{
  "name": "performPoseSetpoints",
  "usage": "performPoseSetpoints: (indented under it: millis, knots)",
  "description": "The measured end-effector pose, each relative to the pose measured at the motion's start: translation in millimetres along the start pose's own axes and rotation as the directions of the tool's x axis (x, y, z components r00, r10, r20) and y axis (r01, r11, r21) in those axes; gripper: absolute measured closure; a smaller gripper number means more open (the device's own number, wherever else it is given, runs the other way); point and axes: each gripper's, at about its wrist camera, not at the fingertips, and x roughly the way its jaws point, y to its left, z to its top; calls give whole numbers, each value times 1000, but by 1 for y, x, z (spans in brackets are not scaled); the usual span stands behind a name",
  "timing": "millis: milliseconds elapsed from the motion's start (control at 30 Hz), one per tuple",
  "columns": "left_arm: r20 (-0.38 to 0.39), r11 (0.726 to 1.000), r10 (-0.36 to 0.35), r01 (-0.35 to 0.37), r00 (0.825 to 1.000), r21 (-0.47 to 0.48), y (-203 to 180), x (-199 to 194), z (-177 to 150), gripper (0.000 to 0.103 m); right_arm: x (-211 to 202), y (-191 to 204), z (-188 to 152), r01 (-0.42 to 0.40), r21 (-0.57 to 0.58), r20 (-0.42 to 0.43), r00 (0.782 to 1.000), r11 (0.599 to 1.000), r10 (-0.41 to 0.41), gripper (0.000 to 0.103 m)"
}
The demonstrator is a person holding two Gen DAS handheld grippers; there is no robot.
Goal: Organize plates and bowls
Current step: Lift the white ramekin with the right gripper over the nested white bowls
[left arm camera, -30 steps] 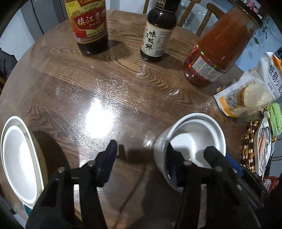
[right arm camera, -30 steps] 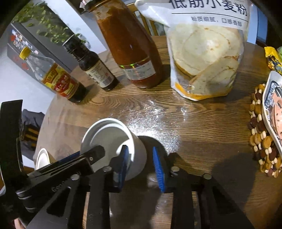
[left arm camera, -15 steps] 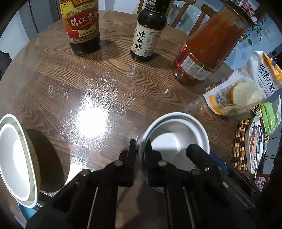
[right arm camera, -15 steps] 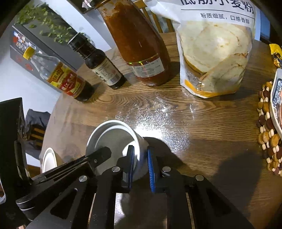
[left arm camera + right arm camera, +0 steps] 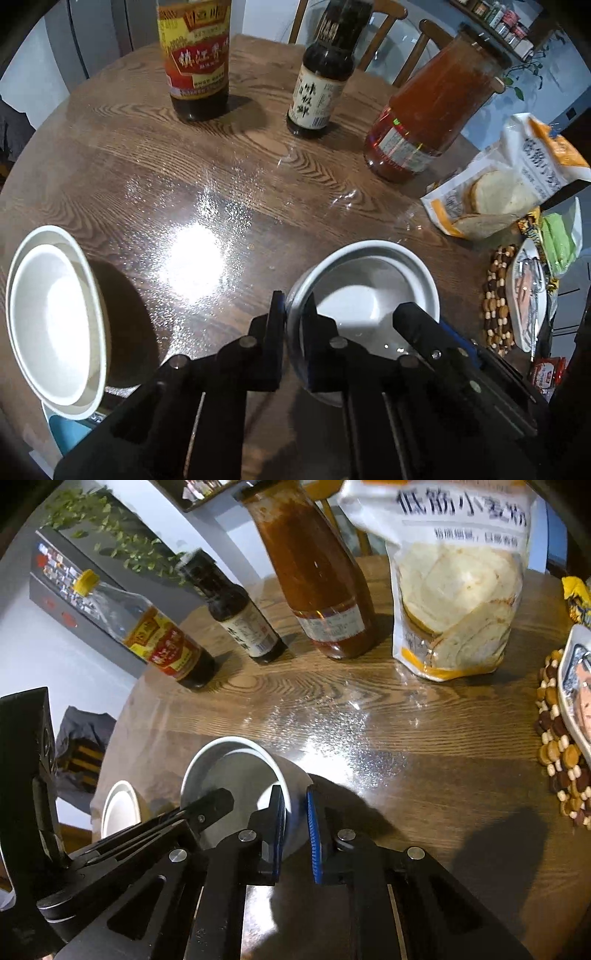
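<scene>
White bowl (image 5: 373,291) tilted on wooden table, nested white bowls (image 5: 51,321) far left

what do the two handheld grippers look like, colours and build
Both are matte black with angular linkage bars that have cut-out slots and are joined by round silver pivot pins. The left gripper ends in flat black fingers with blue along their inner edges. The right gripper carries ribbed bright blue pads on its fingers. No cables, sleeves or readable markings show.

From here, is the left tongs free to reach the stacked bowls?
Probably not yet: left tongs are shut on the white bowl's rim, as are the right tongs. Table toward stacked bowls looks unobstructed.
</scene>
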Motion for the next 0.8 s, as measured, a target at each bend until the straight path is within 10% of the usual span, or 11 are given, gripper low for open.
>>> performPoseSetpoints:
  millis: [800]
  knots:
    - [140, 998, -11, 19, 990, -57, 80, -108, -4, 95, -41, 117, -18, -24, -92, 78, 996, 995, 31, 89]
